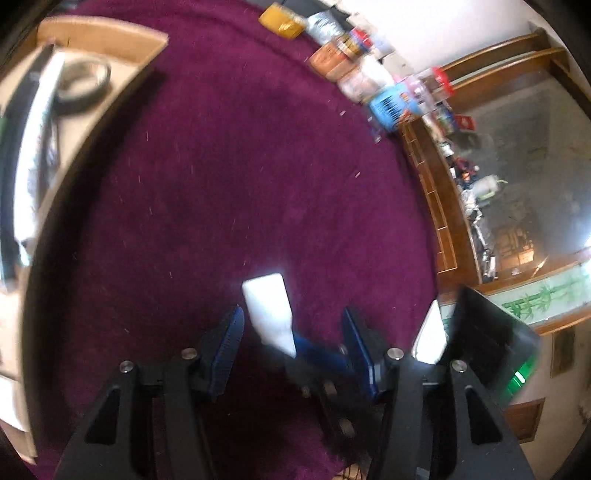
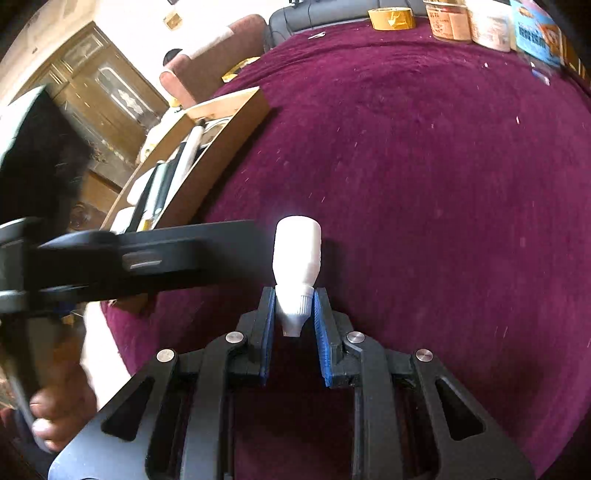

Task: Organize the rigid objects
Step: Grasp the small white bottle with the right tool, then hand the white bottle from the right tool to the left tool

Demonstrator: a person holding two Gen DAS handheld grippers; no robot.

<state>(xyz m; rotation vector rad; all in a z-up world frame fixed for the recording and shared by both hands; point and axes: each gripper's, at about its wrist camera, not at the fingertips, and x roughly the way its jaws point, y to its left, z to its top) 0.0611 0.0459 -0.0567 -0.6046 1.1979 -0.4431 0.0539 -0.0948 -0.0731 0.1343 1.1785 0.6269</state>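
Observation:
A small white plastic bottle (image 2: 297, 254) is held by its ribbed cap end between the blue pads of my right gripper (image 2: 294, 295), which is shut on it just above the purple cloth. In the left wrist view the same bottle (image 1: 269, 310) shows between the open blue fingers of my left gripper (image 1: 293, 319), with the right gripper's blue fingertip (image 1: 317, 352) reaching in from the lower right. The left gripper holds nothing. A cardboard box (image 2: 218, 147) with several items in it sits at the table's left edge; it also shows in the left wrist view (image 1: 107, 40).
The table is covered by a purple cloth (image 2: 424, 184). A tape roll (image 2: 393, 17), jars and a blue packet (image 2: 535, 40) line the far edge. The left gripper's black body (image 2: 140, 258) crosses the left side. A metal bowl (image 1: 83, 79) lies in the box.

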